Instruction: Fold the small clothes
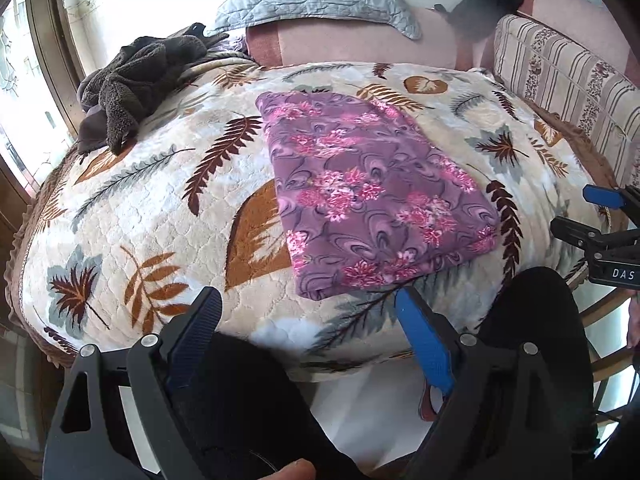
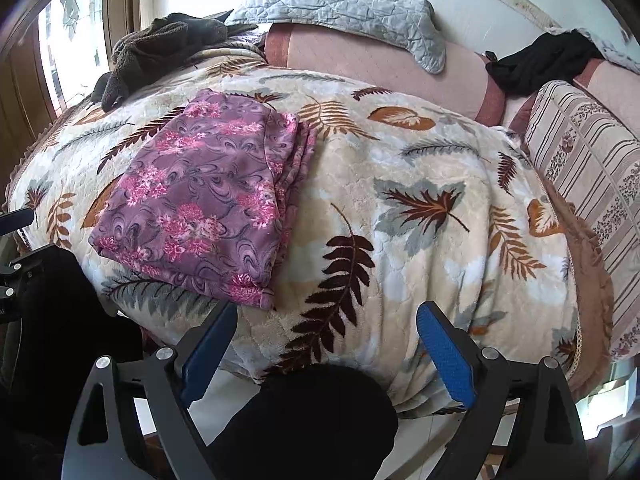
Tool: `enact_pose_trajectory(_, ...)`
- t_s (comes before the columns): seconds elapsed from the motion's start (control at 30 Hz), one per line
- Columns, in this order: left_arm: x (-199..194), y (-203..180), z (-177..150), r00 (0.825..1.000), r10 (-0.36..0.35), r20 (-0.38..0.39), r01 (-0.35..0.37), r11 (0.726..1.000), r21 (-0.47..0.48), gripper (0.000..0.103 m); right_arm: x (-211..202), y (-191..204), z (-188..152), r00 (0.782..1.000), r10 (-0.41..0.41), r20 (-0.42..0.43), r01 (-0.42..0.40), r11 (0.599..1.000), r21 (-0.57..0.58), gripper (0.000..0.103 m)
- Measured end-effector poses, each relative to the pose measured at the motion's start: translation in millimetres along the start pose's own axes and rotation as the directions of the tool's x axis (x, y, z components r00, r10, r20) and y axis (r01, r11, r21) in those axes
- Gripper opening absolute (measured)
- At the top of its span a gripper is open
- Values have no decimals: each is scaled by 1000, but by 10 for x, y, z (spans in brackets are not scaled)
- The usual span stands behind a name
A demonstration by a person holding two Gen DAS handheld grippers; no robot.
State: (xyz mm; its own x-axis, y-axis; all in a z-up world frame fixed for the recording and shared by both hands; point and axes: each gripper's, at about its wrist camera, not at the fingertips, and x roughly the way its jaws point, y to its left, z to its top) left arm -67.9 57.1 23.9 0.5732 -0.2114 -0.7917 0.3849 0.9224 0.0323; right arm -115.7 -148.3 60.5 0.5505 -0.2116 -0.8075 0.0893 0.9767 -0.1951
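Note:
A purple garment with pink flowers (image 1: 372, 192) lies folded into a flat rectangle on the leaf-patterned blanket (image 1: 160, 208). It also shows in the right wrist view (image 2: 200, 200), left of centre. My left gripper (image 1: 308, 300) is open and empty, held just in front of the garment's near edge. My right gripper (image 2: 326, 316) is open and empty, over the blanket to the right of the garment's near corner. The right gripper also shows at the right edge of the left wrist view (image 1: 600, 216).
A dark grey fleece garment (image 1: 136, 80) is bunched at the blanket's far left. A black garment (image 2: 540, 60) lies on the pink sofa back (image 2: 380, 68) under a grey quilted cover (image 2: 340, 4). A striped cushion (image 2: 592, 168) sits at right. A window is at left.

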Motion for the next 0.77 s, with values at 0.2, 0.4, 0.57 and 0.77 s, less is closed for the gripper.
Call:
enact_pose_trajectory(0.2,-17,-29,-11,1000,-7,-5,7,1000,-12,90,-9,16,7,1000,7,4,-7,1000,5,93)
enact_pose_trajectory(0.4,-36,-59,-17,1000,-8,-4,8,1000,-16,90,-15,28,0,1000,8,8,-8,1000,8,93)
enact_pose_trajectory(0.57,-40,-106,-9,1000,-13,-3,13,1000,-17,90,-2,28,-19,1000,13,1,-13,999,30,93)
enact_pose_trajectory(0.77,-60,-268,-10,1000,-3,6,3,999,35,90,-2,-14,-35,1000,8,-3,-8,999,42,93)
